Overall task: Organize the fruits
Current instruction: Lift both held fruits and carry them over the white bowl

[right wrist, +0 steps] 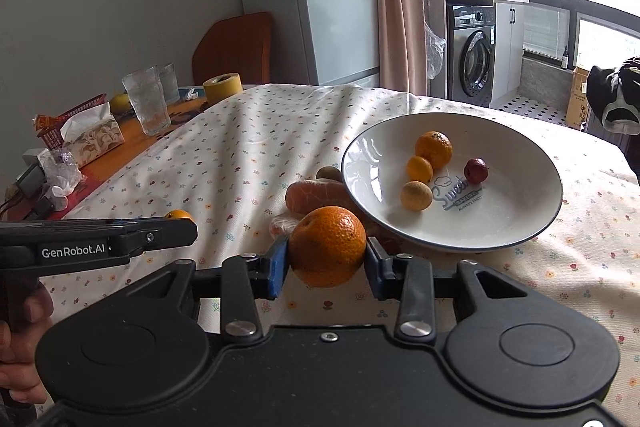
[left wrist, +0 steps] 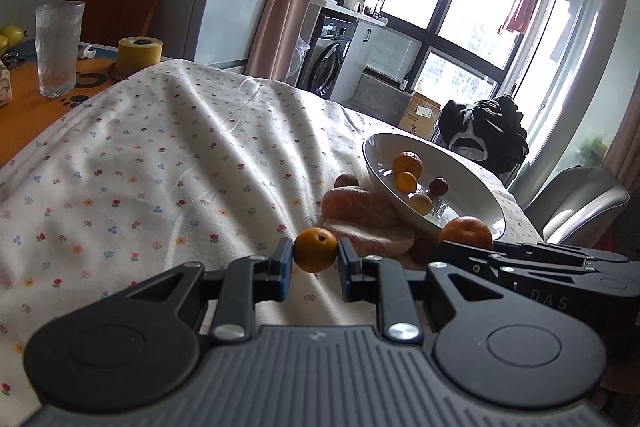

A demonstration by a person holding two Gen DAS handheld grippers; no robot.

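My left gripper (left wrist: 315,254) is shut on a small orange kumquat (left wrist: 315,250), held above the flowered cloth. My right gripper (right wrist: 327,255) is shut on a larger mandarin (right wrist: 327,245), which also shows in the left wrist view as the mandarin (left wrist: 466,231). The white bowl (right wrist: 520,211) lies ahead and to the right, holding a mandarin (right wrist: 433,149), a kumquat (right wrist: 419,168), a pale longan (right wrist: 416,195) and a dark red fruit (right wrist: 476,170). Peeled orange segments (right wrist: 316,195) and a brown fruit (right wrist: 327,172) lie on the cloth beside the bowl's left rim.
At the far left of the table stand a glass (right wrist: 147,102), a yellow tape roll (right wrist: 222,85), a tissue box (right wrist: 94,141) and a red basket (right wrist: 72,119). A person's hand (right wrist: 24,347) holds the left gripper's handle. A grey chair (left wrist: 576,203) stands beyond the table.
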